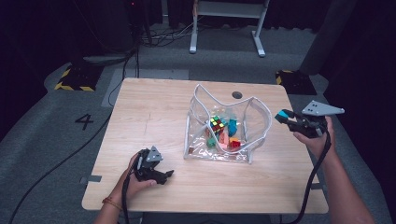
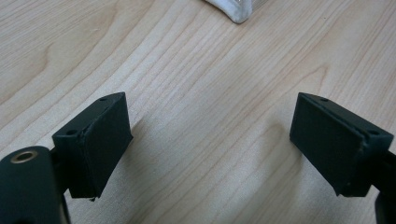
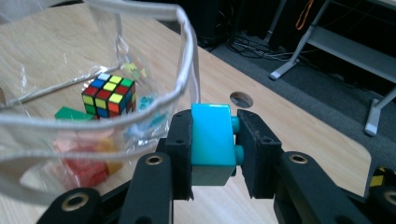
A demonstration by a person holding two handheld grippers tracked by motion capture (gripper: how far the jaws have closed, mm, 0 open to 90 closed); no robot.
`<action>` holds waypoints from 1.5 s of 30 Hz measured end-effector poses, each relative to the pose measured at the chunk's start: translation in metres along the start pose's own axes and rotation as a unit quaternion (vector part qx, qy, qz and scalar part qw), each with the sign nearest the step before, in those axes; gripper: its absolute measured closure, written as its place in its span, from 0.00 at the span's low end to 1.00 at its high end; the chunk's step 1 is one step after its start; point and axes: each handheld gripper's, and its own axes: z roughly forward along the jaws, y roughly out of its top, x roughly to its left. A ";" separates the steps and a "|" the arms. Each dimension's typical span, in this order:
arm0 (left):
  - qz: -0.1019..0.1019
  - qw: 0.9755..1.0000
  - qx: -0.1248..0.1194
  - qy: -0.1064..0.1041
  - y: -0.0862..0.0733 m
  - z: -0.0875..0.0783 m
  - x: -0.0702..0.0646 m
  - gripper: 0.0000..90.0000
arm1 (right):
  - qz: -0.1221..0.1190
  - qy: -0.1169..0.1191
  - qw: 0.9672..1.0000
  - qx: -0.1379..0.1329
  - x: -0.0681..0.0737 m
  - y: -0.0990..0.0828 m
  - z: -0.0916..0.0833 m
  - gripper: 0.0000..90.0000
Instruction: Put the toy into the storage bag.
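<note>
My right claw [image 1: 286, 117] is clamped on a turquoise block [image 3: 212, 136], raised just right of the clear bag [image 1: 261, 119] on the worktop [image 1: 149, 107]; the bag's open mouth lies to its left. My left claw [image 1: 167, 176] rests wide open and empty, near-left.

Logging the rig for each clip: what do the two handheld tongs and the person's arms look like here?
Both tongs, left and right, are black with flat rectangular pads and brass-coloured rivets. Each carries a grey three-cornered plate on top and trails a black cable. The forearms are bare of sleeves; an orange beaded bracelet sits on the left wrist.
</note>
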 end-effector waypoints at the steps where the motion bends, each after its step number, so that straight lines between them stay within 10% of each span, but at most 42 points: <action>1: 0.000 1.000 0.000 -0.001 0.000 0.000 0.000 0.14 | -0.004 0.000 1.000 -0.001 -0.001 0.005 0.001 0.76; 26: 0.005 1.000 0.002 -0.001 0.000 0.000 0.001 0.14 | -0.062 0.039 0.997 -0.020 0.019 0.081 0.017 0.76; 45: 0.004 1.000 0.003 0.000 0.000 0.000 0.001 0.14 | -0.122 0.129 0.984 0.005 0.069 0.104 0.058 0.76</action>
